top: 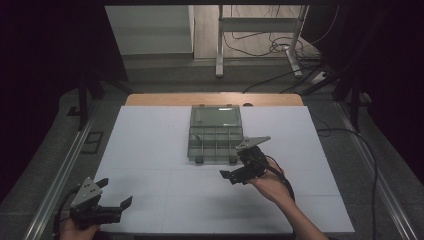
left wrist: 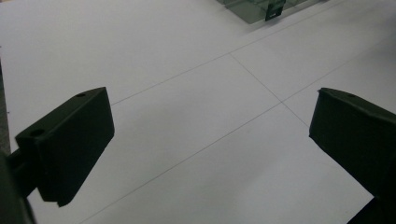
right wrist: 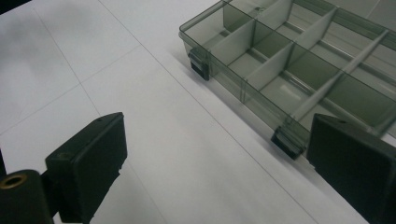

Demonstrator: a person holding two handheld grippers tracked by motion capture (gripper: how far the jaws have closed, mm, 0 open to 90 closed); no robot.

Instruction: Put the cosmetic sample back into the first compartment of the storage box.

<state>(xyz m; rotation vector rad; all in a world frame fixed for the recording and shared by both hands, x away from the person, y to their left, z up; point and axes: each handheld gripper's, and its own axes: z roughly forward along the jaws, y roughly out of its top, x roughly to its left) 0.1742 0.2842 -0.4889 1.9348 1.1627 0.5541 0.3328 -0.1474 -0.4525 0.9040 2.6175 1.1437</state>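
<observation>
A smoky clear plastic organiser box [top: 215, 142] lies on the white board, its lid [top: 216, 116] folded open toward the far side. Dividers split it into several compartments that look empty. In the right gripper view the box [right wrist: 289, 60] fills the upper right, with two dark latches [right wrist: 200, 65] on its near wall. My right gripper [top: 234, 164] hovers just in front of the box's near right corner, open, with only bare board between its jaws [right wrist: 219, 135]. My left gripper [top: 116, 192] sits at the near left corner of the board, open and holding nothing [left wrist: 210, 107].
The white board [top: 150, 150] spreads over a wooden table, with thin seam lines crossing it. A corner of the box [left wrist: 261, 9] shows at the top of the left gripper view. Metal rails run along both sides, and cables and a table frame stand on the floor beyond.
</observation>
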